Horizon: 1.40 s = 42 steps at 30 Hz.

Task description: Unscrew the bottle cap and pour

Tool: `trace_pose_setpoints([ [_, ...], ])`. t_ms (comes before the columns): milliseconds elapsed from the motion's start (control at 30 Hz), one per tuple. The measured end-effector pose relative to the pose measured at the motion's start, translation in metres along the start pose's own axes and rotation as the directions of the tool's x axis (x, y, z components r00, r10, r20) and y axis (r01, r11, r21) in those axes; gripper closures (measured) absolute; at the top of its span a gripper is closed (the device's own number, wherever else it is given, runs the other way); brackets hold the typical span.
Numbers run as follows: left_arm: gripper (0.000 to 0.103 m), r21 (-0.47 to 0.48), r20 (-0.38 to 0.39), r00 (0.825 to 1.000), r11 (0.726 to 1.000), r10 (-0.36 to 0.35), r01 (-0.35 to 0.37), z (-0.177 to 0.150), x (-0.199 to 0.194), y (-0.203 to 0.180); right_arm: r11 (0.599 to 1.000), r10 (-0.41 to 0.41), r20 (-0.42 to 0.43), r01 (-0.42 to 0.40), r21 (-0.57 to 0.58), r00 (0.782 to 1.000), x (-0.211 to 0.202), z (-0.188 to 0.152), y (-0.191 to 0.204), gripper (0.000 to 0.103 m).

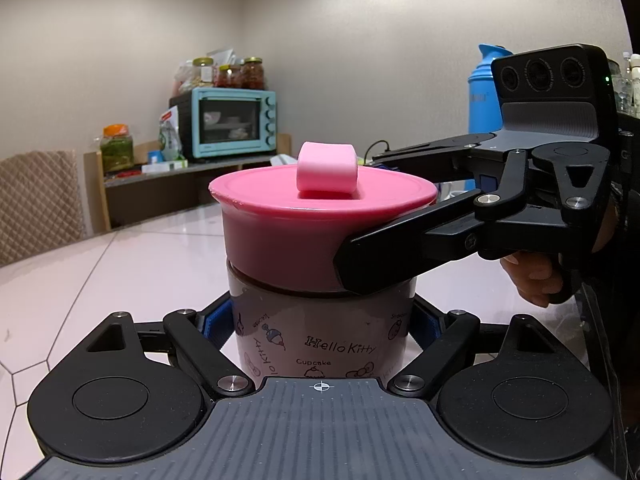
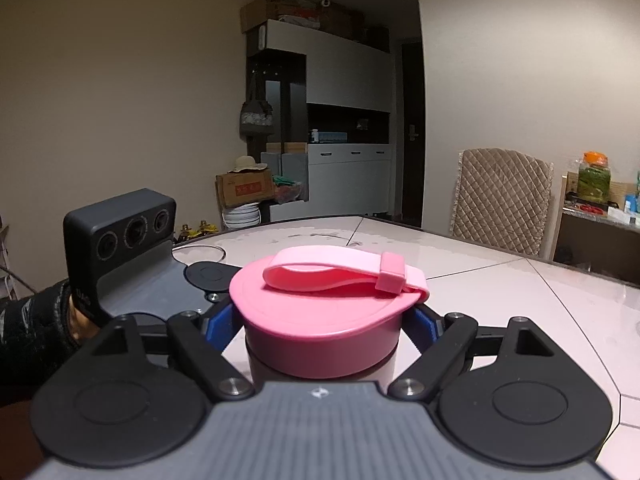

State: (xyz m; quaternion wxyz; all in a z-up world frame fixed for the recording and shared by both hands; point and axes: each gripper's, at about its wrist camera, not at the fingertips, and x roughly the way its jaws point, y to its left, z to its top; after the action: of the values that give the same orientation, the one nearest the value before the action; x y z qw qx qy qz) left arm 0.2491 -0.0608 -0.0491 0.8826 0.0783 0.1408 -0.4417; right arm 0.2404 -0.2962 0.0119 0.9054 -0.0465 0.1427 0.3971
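Clearly the main risk now is a slip at the wide pink plastic screw cap (image 1: 320, 224), which sits on the short cloudy plastic bottle with cartoon print (image 1: 320, 336) standing upright on the glossy white tiled table (image 1: 120, 264). The right gripper (image 2: 322, 320) has its jaws on both sides of the cap rim, and one black finger (image 1: 372, 268) lies against the lower edge of the cap on the right side, but I cannot tell if the blue pads really press or only stand beside it; a loose hold would let the fingers slide around the smooth rim without turning it. The left gripper (image 1: 320, 324) has its jaws closed on the bottle body, low and near its camera. If this hold is weaker than the thread, I judge that the whole bottle would rotate with the cap, or tip toward the pulling side, and any liquid inside could spill on the table. The soft pink carrying loop (image 2: 344, 276) on top of the cap could also catch a finger. The contact of the pads on the far side of the cap is hidden, the bottom of the bottle is cut off by the gripper bodies, the level of the contents is not readable through the cloudy wall, and no vessel for pouring is clearly visible.
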Motion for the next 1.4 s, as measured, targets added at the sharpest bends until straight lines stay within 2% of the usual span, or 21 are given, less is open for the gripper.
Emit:
trace_pose_setpoints([
  [167, 0.013, -0.001, 0.000, 1.000, 1.000, -0.001, 0.001, 0.000, 0.000, 0.001, 0.996, -0.087, 0.010, 0.087, 0.012, 0.996, -0.005, -0.002, 0.015, 0.010],
  [400, 0.013, -0.001, 0.000, 1.000, 1.000, -0.001, 0.001, 0.001, 0.000, 0.002, 0.973, -0.216, 0.012, 0.214, 0.089, 0.976, -0.008, -0.005, 0.036, 0.009],
  [667, 0.013, -0.002, 0.000, 1.000, 1.000, -0.002, 0.002, 0.000, 0.001, 0.005, 0.931, -0.344, 0.008, 0.340, 0.135, 0.939, 0.004, -0.009, 0.045, 0.010],
  [933, 0.013, -0.002, 0.000, 1.000, 1.000, -0.002, 0.002, 0.000, 0.001, 0.005, 0.902, -0.418, 0.012, 0.413, 0.124, 0.909, 0.015, -0.015, 0.055, 0.010],
  [1067, 0.013, -0.002, 0.000, 1.000, 1.000, -0.001, 0.001, 0.000, 0.001, 0.004, 0.891, -0.434, 0.005, 0.429, 0.151, 0.901, 0.018, -0.016, 0.056, 0.010],
  [1400, 0.013, -0.002, 0.000, 1.000, 1.000, -0.002, 0.002, 0.000, 0.001, 0.004, 0.885, -0.444, 0.004, 0.438, 0.161, 0.896, 0.021, -0.019, 0.059, 0.017],
])
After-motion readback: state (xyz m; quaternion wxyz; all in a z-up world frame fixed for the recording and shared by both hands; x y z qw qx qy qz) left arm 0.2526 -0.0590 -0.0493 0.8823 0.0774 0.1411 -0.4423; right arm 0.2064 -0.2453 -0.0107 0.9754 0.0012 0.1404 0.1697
